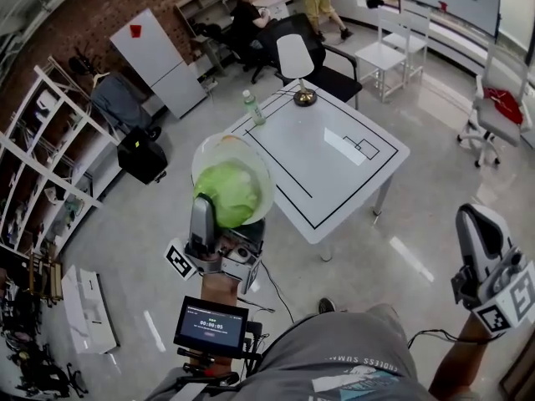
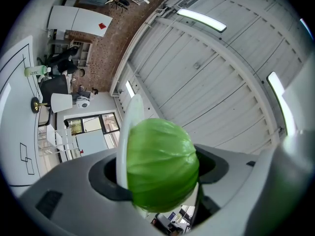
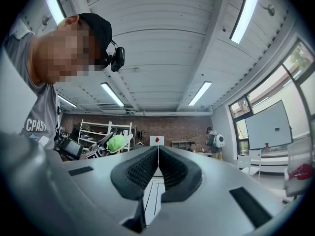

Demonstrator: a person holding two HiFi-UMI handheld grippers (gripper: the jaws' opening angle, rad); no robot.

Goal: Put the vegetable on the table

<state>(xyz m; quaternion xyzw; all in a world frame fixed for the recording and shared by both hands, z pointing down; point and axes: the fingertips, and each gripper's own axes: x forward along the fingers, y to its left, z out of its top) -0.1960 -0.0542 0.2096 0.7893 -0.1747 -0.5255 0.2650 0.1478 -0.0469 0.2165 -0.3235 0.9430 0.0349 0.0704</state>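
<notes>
Grey polished floor fills most of the head view, with a brick wall along the far side and white shelving standing at the left. A tall white cabinet stands against the brick. In the middle is a white bench marked with black lines, carrying a white-shaded lamp near its far corner and a clear bottle with a green cap at its left edge. A black chair and white chairs stand beyond it, and a grey chair with something red on its seat is at the right.

A round white plate is held up tilted, off the bench and just at its left edge. Against the plate lies a green cabbage. The left gripper points upward, and in its own view its fingers are clamped on the plate and cabbage together: the plate is edge-on at one side, with the cabbage filling the rest of the gap. The cabbage touches nothing on the bench.

The right gripper is low at the right, well apart from the bench, its fingers clenched pad to pad on nothing.
</notes>
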